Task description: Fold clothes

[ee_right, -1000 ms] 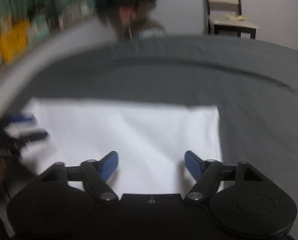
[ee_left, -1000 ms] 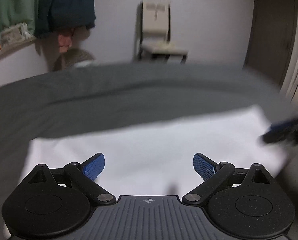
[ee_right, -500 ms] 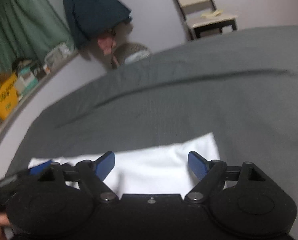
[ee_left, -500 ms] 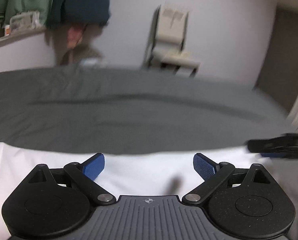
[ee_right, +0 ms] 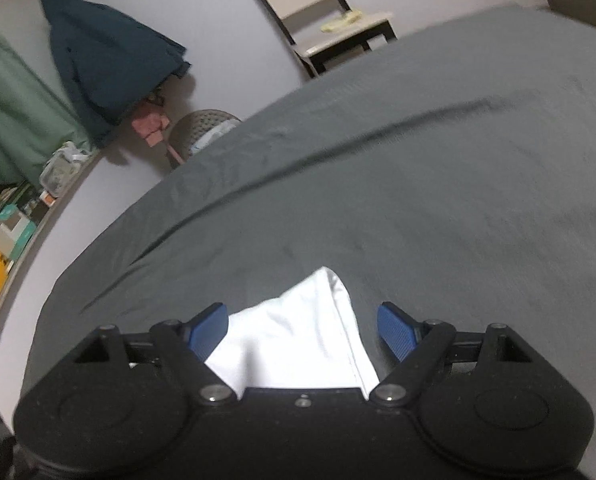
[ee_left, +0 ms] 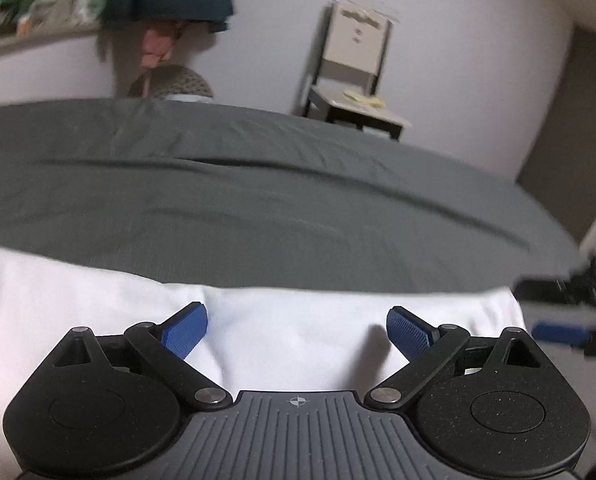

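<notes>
Left wrist view: one white garment (ee_left: 290,328) on one grey bedsheet (ee_left: 258,208), both tongs (ee_left: 297,332) (ee_right: 303,332) spread wide, gripping nothing.

Each camera sits low on its gripper, close over the flat white cloth (ee_left: 290,320), looking across the wide grey bed sheet (ee_right: 378,180). Both see the pale wooden chair (ee_left: 356,64) at the top of the frame.

left claw (ee_left: 297,332): jaws wide apart, angled downward | right claw (ee_right: 303,330): jaws wide apart, angled downward, rolled
</notes>
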Demonstrator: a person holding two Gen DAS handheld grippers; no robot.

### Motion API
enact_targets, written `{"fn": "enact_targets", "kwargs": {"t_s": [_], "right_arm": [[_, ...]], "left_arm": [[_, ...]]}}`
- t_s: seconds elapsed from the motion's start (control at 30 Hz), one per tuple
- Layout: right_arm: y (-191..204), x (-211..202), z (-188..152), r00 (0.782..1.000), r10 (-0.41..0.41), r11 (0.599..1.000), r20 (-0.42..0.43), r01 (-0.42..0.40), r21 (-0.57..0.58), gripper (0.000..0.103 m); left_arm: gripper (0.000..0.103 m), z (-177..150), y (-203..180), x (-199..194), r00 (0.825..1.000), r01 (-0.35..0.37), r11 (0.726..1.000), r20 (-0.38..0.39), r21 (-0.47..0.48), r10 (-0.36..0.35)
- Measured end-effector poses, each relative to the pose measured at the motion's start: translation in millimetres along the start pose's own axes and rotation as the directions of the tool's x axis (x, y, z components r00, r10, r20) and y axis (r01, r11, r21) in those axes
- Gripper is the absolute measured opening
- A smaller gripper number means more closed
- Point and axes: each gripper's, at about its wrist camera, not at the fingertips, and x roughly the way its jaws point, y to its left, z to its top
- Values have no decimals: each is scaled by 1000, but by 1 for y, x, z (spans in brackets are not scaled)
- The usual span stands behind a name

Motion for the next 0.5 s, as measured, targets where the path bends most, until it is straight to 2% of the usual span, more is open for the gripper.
{"fn": "enact_targets", "kwargs": {"t_s": [0.07, 0.13, 0.17, 0.23, 0.5], "right_arm": [[-2, 2, 2, 1000, 7, 1000, -5, -7, 12, 81], [0, 1, 2, 1000, 1, 1000, -2, -1, -19, 81], [0, 1, 2, 1000, -6, 999, -2, 6, -39, 81], [1, 2, 0, 1000, -17, 998, -21, 15, -54, 81], [3, -4, -3, 995, -60, 996, -77, 54, -76, 81]], "left_arm": [[96, -9, 0, -14, 999, 43, 999, 16, -31, -43], [96, -26, 4, -19, 997, 69, 993, -11, -94, -70], [96, -36, 7, -22, 997, 73, 992, 3, -106, -73], [96, -49, 4, -33, 998, 59, 995, 20, -79, -58], [96, -69, -8, -66, 998, 28, 995, -62, -92, -33]]}}
